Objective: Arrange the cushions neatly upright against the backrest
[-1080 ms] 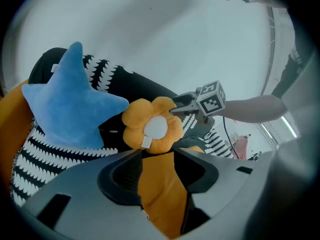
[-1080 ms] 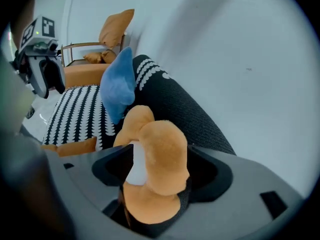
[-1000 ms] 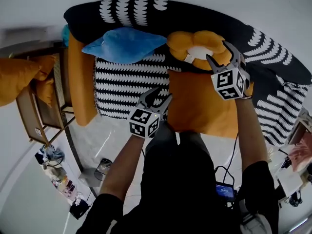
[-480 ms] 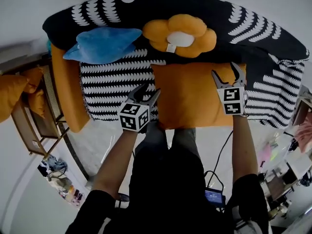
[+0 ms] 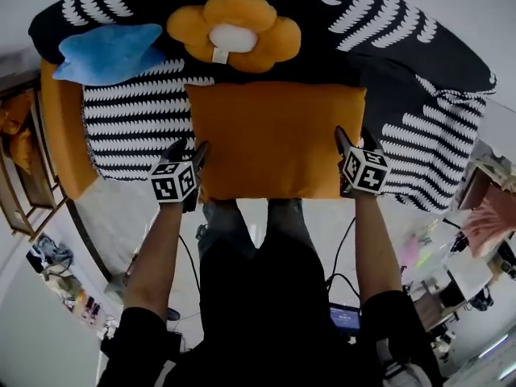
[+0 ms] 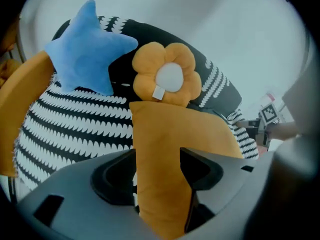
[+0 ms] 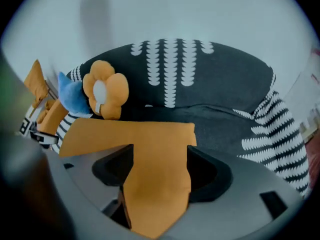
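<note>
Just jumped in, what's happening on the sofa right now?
A person has both tongs at the flat orange cushion: the left tongs, which have just been opening, and the right tongs each straddle an end of it, not yet clamped. The blue star cushion and flower cushion already lean on the backrest.

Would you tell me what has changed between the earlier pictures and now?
The right gripper left the flower cushion and came back to the near right corner of the orange cushion; the left gripper dropped to its near left corner, its jaws just opening. Each now has the cushion's edge between open jaws, not yet clamped. Unchanged: the orange cushion lies flat; the flower cushion and blue star cushion lean on the backrest.
</note>
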Motion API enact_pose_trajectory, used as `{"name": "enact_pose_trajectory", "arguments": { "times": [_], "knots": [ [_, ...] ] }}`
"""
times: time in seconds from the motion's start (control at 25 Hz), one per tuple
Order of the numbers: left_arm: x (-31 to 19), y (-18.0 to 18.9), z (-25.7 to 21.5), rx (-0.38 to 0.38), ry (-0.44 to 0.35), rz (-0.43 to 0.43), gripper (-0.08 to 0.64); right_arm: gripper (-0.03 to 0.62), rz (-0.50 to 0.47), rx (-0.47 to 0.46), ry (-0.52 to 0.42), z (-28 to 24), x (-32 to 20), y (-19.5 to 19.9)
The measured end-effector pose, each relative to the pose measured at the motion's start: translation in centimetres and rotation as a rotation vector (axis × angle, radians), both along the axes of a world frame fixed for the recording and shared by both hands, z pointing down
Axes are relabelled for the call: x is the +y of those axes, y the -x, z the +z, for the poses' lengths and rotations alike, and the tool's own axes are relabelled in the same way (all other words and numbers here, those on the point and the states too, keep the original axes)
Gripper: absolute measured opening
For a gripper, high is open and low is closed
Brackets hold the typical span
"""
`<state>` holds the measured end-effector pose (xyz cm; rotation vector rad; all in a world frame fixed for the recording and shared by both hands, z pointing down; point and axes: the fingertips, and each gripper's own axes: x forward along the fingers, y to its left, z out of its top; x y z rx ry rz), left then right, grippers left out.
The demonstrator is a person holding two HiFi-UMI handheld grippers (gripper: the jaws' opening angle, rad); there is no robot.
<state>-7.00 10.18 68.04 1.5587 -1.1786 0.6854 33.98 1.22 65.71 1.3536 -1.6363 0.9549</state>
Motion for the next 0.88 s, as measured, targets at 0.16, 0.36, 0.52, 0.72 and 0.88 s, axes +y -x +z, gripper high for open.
{"name": "enact_pose_trajectory", "arguments": {
  "times": [0.16, 0.36, 0.52, 0.72, 0.88],
  "knots": [
    [1.3, -0.2, -0.2, -0.064, 0.017, -0.162, 0.298, 0.345, 0.023, -0.081, 0.083, 1.7, 1.8, -2.9],
    [2.4, -1.8, 0.0, -0.163, 0.053, -0.152, 0.336, 0.369, -0.025, -0.156, 0.140, 3.0, 3.1, -4.0],
    [2.0, -2.7, 0.6, -0.169, 0.052, -0.093, 0.353, 0.409, -0.066, -0.187, 0.160, 3.7, 2.8, -3.9],
    [1.1, -2.4, 2.3, -0.141, 0.061, -0.049, 0.397, 0.437, -0.098, -0.151, 0.171, 5.4, 2.5, -4.1],
    [0.1, -2.3, 3.9, -0.139, 0.056, 0.052, 0.462, 0.456, -0.101, -0.119, 0.179, 7.5, 2.4, -4.2]
  ]
}}
